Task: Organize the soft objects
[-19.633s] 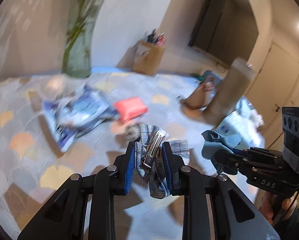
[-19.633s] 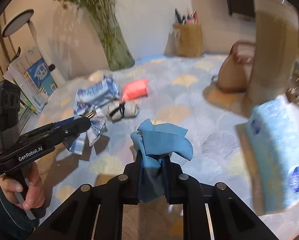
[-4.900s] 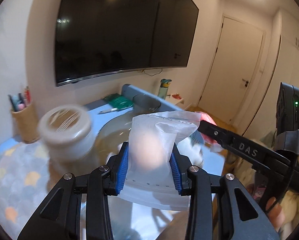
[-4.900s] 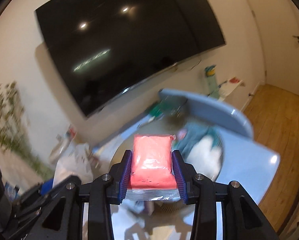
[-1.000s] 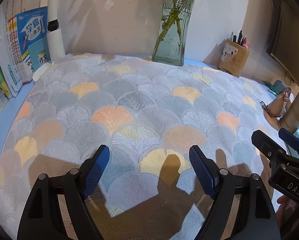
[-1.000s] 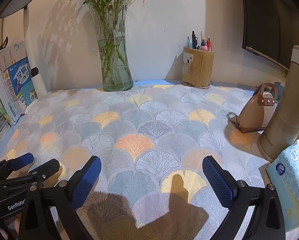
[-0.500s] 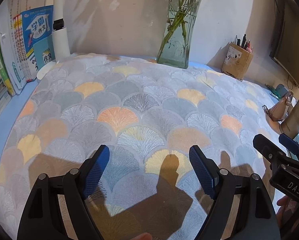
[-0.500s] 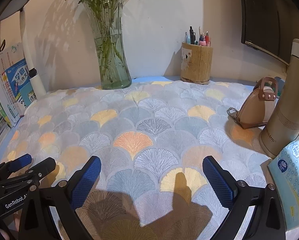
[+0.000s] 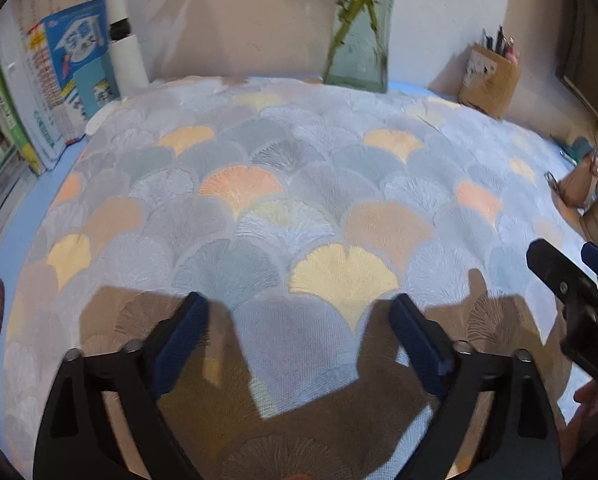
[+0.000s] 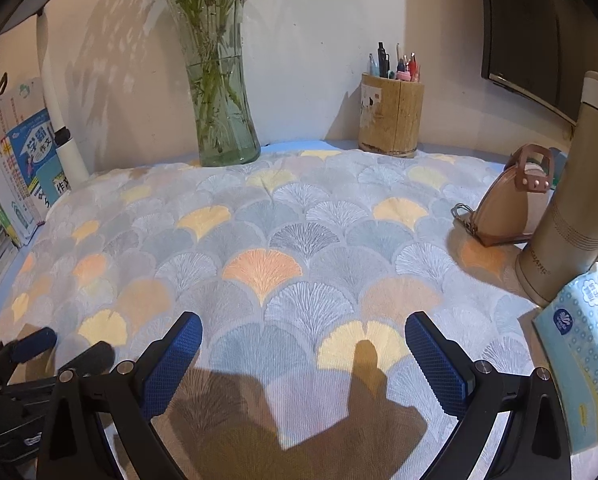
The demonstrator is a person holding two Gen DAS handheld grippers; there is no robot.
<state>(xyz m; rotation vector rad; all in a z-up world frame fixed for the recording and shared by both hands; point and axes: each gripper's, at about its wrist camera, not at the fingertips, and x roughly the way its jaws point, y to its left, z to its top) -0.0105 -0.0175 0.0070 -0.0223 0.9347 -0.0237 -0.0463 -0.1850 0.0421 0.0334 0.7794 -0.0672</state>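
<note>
The left gripper (image 9: pixel 297 330), jaws opening wide, and the right gripper (image 10: pixel 303 346), jaws spread, hover empty above the fan-patterned pastel tablecloth (image 10: pixel 283 232). No soft object lies on it. At the far edge stand a green glass vase (image 10: pixel 219 120) and a wooden pen holder (image 10: pixel 391 116).

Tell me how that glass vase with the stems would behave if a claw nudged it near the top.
The vase is tall and narrow-waisted, with long stems above the rim, so a high push would likely tip it rather than slide it. It stands partly on the cloth, whose soft edge may make it wobble. Glass looks smooth, probably slippery and breakable.
</note>
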